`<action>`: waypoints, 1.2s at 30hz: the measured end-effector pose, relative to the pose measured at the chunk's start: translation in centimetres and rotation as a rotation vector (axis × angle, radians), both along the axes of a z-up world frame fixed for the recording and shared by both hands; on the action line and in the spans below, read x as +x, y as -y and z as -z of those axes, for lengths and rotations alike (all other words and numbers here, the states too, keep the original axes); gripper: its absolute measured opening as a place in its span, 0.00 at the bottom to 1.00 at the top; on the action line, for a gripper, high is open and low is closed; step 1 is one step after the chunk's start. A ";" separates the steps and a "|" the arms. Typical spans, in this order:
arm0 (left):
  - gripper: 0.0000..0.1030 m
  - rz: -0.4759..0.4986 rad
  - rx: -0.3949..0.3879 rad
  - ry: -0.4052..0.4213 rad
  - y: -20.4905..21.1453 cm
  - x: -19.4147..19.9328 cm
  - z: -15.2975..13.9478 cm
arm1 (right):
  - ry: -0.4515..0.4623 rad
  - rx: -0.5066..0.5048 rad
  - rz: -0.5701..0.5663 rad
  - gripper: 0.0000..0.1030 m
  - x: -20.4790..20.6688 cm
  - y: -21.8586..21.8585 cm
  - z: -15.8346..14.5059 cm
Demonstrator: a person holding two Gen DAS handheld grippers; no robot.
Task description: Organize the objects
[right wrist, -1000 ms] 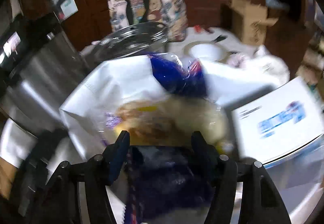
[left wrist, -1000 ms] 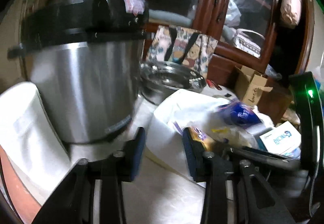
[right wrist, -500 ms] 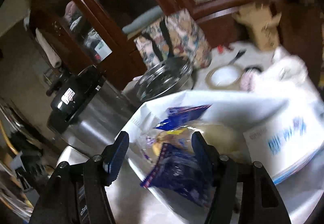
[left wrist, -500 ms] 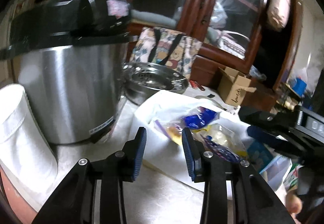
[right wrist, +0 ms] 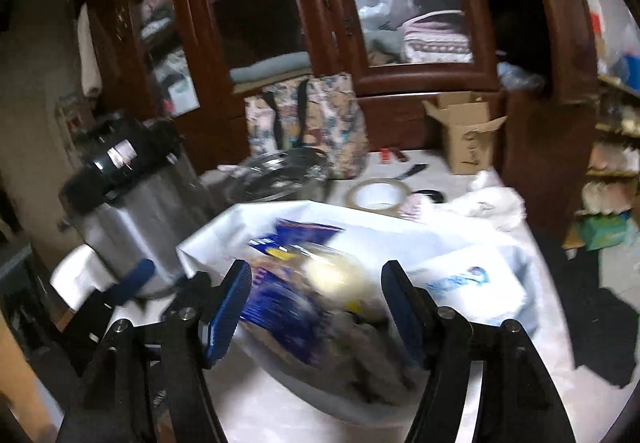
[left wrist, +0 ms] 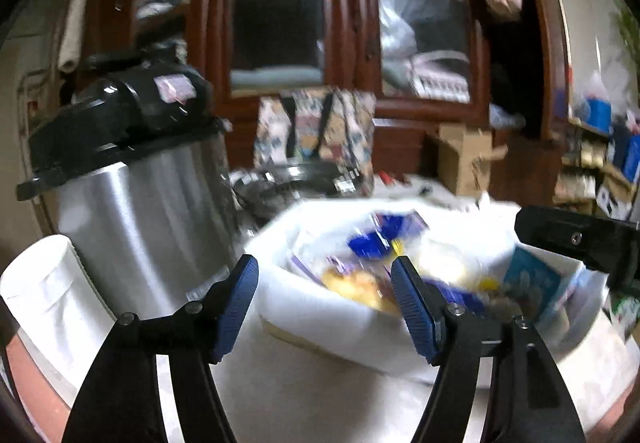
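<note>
A white bag (left wrist: 340,335) lies open on the table, holding a blue snack packet (left wrist: 376,243), a yellow packet (left wrist: 352,287) and a white box with blue print (right wrist: 468,283). My left gripper (left wrist: 324,303) hovers before the bag's near rim with its jaws opening wide and nothing pressed between them. The right gripper (right wrist: 316,315) hangs over the bag (right wrist: 360,219), its jaws apart and easing wider; the blue packet (right wrist: 304,231) and other blurred packets lie below, not gripped. Its black body (left wrist: 580,239) shows at the right in the left wrist view.
A steel cooker with a black lid (left wrist: 136,211) stands left of the bag, a white cylinder (left wrist: 48,299) beside it. Behind are a metal bowl (right wrist: 280,175), a tape roll (right wrist: 378,195), a patterned tote (right wrist: 308,123), a cardboard box (right wrist: 464,135) and a wooden cabinet.
The left jaws have spread much wider and that gripper has shifted sideways. The right gripper has lifted and drawn back from the bag, so more of the table shows.
</note>
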State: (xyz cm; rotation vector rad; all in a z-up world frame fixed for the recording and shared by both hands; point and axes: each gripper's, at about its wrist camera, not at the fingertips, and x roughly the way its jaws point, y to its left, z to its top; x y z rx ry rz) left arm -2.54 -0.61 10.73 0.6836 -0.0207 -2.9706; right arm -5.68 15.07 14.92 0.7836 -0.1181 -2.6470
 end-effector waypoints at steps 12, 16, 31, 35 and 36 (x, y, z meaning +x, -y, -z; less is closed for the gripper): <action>0.66 0.143 0.055 0.071 -2.4 0.3 0.6 | -0.101 0.151 0.075 0.70 2.5 0.3 0.9; 0.66 0.149 0.045 0.072 -2.9 0.3 0.7 | -0.107 0.168 0.115 0.71 2.9 -0.2 0.8; 0.66 0.158 0.109 0.106 -2.9 0.2 0.7 | -0.038 0.125 0.211 0.73 2.3 -2.3 1.3; 0.66 0.156 0.122 0.112 -2.8 0.3 0.7 | -0.026 0.138 0.202 0.73 2.2 -2.0 1.5; 0.66 0.155 0.125 0.114 -2.7 0.2 0.7 | -0.027 0.134 0.199 0.73 2.3 -2.0 1.5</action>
